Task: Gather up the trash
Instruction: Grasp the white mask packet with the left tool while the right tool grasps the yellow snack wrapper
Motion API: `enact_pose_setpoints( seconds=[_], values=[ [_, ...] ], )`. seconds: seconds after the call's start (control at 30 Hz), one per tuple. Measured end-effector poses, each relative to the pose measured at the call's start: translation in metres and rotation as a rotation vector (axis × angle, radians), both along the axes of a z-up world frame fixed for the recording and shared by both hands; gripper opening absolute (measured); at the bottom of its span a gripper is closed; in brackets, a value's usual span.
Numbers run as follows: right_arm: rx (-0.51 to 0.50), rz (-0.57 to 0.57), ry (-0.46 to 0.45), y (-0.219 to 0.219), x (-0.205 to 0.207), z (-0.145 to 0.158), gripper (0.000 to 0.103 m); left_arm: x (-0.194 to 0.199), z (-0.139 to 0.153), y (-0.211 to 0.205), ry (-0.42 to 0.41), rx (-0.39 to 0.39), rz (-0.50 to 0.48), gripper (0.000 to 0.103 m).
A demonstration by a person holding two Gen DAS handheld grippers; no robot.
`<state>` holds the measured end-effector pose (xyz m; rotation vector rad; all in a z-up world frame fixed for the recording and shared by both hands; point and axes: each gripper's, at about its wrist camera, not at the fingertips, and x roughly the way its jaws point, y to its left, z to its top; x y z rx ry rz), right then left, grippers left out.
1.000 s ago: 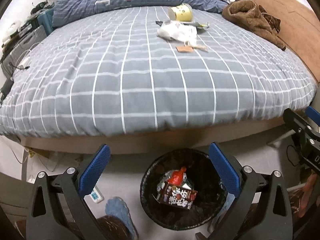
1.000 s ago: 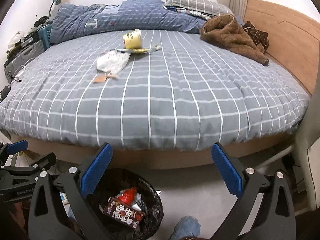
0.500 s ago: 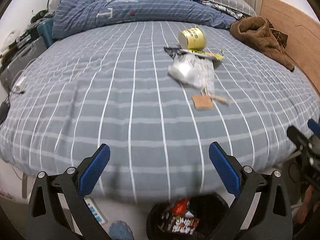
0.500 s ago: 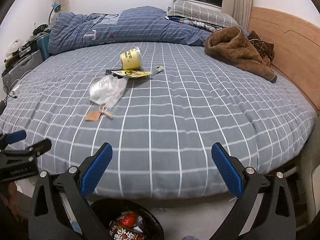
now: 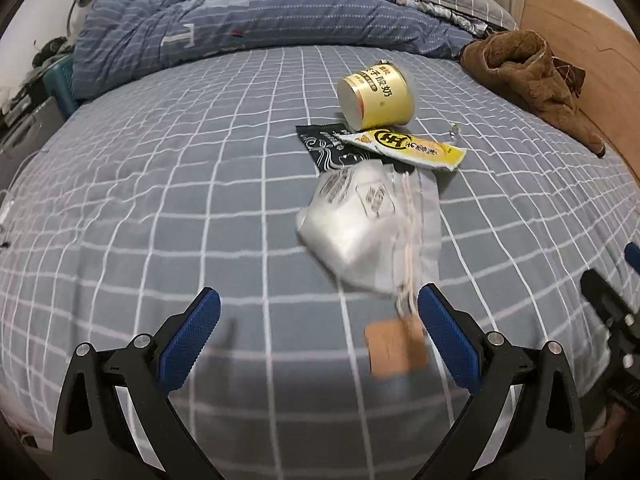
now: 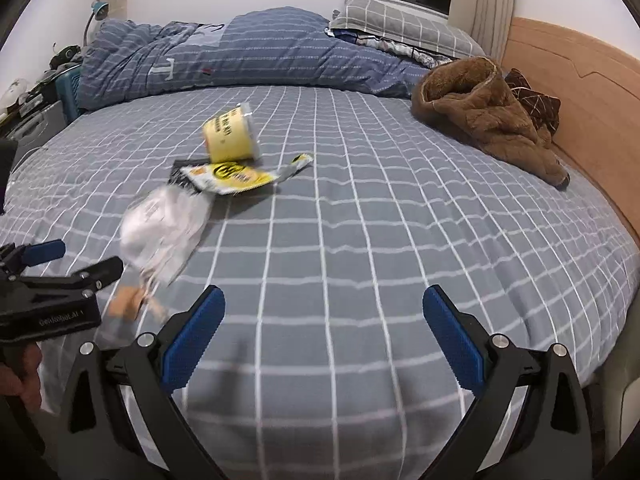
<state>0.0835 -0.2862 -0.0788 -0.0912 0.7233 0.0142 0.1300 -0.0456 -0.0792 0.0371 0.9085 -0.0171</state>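
Trash lies on the grey checked bed: a yellow cup on its side, a yellow wrapper over a black packet, a clear plastic bag and a brown paper tag on a string. My left gripper is open, low over the bed, with the tag just inside its right finger. My right gripper is open over bare bedding; the cup, wrapper, bag and tag lie to its left, near the left gripper.
A folded blue quilt and pillows sit at the far side of the bed. A brown fleece garment lies by the wooden headboard. Clutter and a blue crate stand at the left.
Both grippers have risen from the black bin on the floor and moved forward over the bed toward the trash. The bin has dropped out of view. Both stay open.
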Motion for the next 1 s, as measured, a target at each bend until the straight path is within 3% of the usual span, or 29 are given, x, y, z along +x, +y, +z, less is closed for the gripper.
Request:
enact_pose_setpoints(
  seconds=[0.2,0.27,0.37,0.53,0.6,0.83,1.0],
  values=[
    [0.001,-0.013,-0.004,-0.008,0.033,0.000,0.095,0.027,-0.007,-0.009,-0.001,0.009,-0.019,0.095],
    [0.000,-0.013,-0.008,-0.008,0.040,0.001,0.095,0.035,-0.011,-0.011,0.005,0.005,-0.026,0.090],
    [0.004,-0.012,-0.012,-0.007,0.052,0.004,0.095,0.045,-0.018,-0.015,0.026,-0.014,-0.039,0.071],
    [0.006,0.011,-0.022,0.004,0.068,0.010,0.095,0.052,-0.022,-0.010,0.038,-0.067,-0.039,0.048],
    [0.010,0.026,-0.022,0.013,0.077,0.013,0.095,0.050,-0.016,-0.004,0.036,-0.079,-0.045,0.044],
    [0.011,0.115,-0.003,0.051,0.120,0.017,0.095,0.039,0.005,0.030,0.013,-0.079,-0.026,0.041],
    [0.034,0.158,0.061,0.082,0.154,0.000,0.095,0.038,0.016,0.070,-0.016,-0.073,0.035,0.041]
  ],
)
